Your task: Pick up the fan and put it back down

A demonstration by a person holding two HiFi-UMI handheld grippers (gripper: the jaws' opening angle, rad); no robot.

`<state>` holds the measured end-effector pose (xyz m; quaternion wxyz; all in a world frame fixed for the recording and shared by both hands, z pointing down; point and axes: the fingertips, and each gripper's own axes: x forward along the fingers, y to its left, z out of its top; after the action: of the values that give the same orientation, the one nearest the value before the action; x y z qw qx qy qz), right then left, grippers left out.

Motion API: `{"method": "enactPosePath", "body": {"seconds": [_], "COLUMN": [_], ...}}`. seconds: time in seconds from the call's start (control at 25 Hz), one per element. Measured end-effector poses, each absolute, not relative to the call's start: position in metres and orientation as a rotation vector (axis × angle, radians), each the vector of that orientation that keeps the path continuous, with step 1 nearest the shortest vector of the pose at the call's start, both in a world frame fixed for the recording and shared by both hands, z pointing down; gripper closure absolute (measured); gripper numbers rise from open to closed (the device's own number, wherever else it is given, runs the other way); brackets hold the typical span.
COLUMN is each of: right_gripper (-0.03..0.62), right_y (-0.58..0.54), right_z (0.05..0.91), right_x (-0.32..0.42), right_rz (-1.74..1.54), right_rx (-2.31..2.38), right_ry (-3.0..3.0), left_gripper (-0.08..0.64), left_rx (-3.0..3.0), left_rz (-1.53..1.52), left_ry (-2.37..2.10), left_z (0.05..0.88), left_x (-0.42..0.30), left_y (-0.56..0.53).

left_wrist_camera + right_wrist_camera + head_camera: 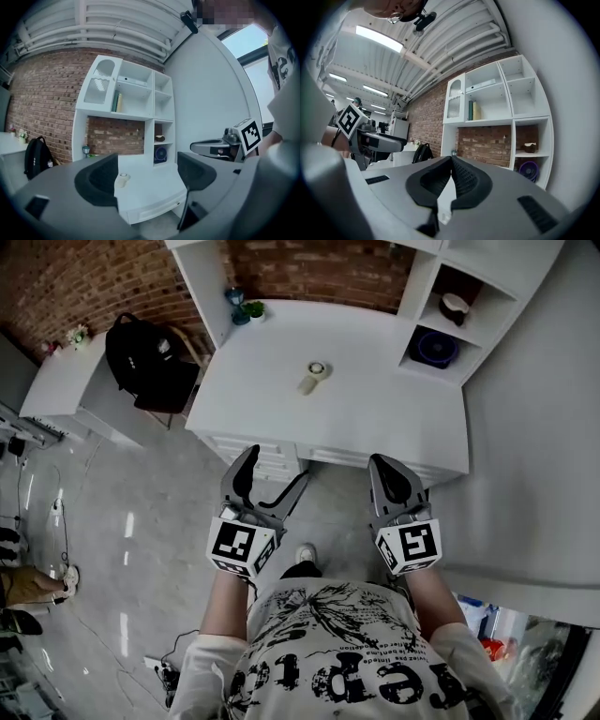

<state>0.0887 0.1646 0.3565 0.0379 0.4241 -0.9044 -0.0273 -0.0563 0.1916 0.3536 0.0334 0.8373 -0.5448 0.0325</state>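
White desk (375, 413) by the brick wall carries the small cream fan (316, 374), lying flat near its centre. Both grippers hang short of the desk edge. The left gripper (278, 467) has its jaws wide, apparently readied for the pickup. The right gripper (387, 465) is closed on nothing, probably idle.

Desk (375, 427): against rear wall.
Fan (315, 375): on desk, near centre, toward back.
Potted plant (254, 309): back-left corner of desk.
Shelf unit (419, 292): at desk's right end; bowl (456, 306) in upper compartment, round item (433, 349) in compartment below.
Backpack (148, 357): left of desk.
Left gripper (275, 470), right gripper (382, 465): side by side before desk's front edge, well apart from fan.
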Motion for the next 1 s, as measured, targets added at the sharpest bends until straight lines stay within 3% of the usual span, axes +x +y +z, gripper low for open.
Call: {"method": "enactPosePath", "body": {"seconds": [0.36, 1.0], "right_gripper": [0.577, 0.577], "right_y": [0.084, -0.136], "right_z": [0.367, 0.402], "right_x": [0.026, 0.032], "right_rz": [-0.069, 0.034], "right_rx": [1.364, 1.339], "right_ry": [-2.707, -2.657], "left_gripper": [0.181, 0.181], "left_rx": [2.613, 2.519], "left_rz": [0.121, 0.423], "left_ry": [-1.592, -1.429], "left_z": [0.371, 0.45], "left_x": [-0.114, -0.09], "left_y": [0.103, -0.129]}}
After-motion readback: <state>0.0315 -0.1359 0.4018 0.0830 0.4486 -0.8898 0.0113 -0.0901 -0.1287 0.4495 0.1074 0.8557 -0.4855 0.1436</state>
